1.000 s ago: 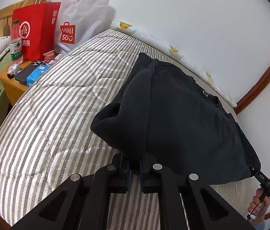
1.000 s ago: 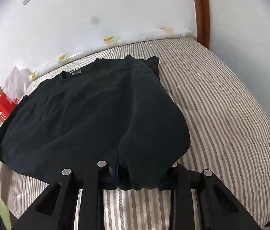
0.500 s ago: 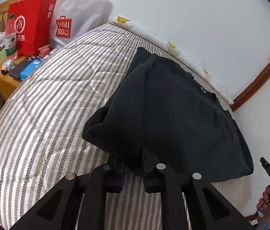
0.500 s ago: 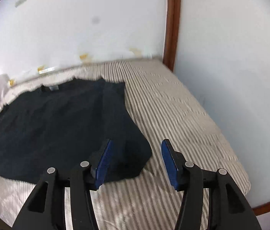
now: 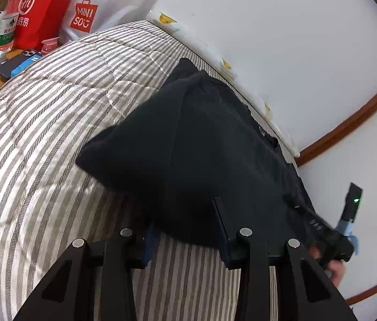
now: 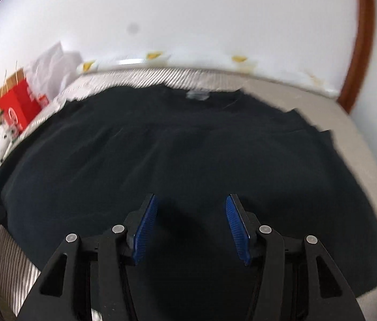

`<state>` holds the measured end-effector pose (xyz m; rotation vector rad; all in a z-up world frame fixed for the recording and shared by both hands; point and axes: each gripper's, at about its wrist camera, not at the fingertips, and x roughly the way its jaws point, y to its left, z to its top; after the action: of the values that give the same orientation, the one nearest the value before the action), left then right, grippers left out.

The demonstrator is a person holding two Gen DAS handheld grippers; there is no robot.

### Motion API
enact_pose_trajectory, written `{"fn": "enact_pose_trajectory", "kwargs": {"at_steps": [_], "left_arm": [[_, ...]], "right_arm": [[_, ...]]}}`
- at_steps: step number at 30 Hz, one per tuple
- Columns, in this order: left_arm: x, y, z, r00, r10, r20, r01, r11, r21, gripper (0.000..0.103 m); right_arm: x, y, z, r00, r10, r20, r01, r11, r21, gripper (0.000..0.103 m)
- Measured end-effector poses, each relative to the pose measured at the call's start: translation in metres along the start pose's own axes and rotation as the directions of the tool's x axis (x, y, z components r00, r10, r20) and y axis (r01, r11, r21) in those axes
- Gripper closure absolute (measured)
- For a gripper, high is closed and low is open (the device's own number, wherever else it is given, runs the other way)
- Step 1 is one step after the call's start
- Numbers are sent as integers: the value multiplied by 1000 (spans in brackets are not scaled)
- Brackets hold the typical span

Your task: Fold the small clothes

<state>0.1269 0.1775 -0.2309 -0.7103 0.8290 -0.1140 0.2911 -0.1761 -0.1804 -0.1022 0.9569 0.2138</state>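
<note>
Both claws, left gripper point(image 5: 185, 230) & right gripper point(image 6: 191, 227), gape, just parted; black shirt point(image 6: 161, 160) lies flat w/ sides folded.

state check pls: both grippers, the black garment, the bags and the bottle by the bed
left gripper: jaws just opening, garment hem between them, not pinched
right gripper: jaws open, empty, above the garment
black garment: lying on the striped mattress, left side folded in
red bag, white bag: upright
bottle: upright

Soft, even room light, no harsh shadows. Right wrist view is smeared with motion blur; left one's mostly sharp. Heavy fisheye bending, dark vignette corners, black shirt point(image 5: 215, 155) swallows detail.
</note>
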Motion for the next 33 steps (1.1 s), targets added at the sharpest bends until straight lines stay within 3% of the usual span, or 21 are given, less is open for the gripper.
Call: {"fn": "enact_pose_trajectory", "kwargs": {"at_steps": [13, 25, 33], "left_arm": [[7, 0, 10, 1000, 1, 32, -1, 1000, -7, 68], [9, -3, 12, 998, 30, 63, -29, 999, -24, 68], [10, -14, 13, 990, 117, 78, -117, 993, -13, 67]], "right_arm": [[41, 18, 22, 995, -84, -44, 84, 996, -21, 50], [-20, 25, -49, 999, -44, 3, 44, 995, -95, 50], [-45, 28, -76, 999, -37, 24, 39, 994, -98, 50]]}}
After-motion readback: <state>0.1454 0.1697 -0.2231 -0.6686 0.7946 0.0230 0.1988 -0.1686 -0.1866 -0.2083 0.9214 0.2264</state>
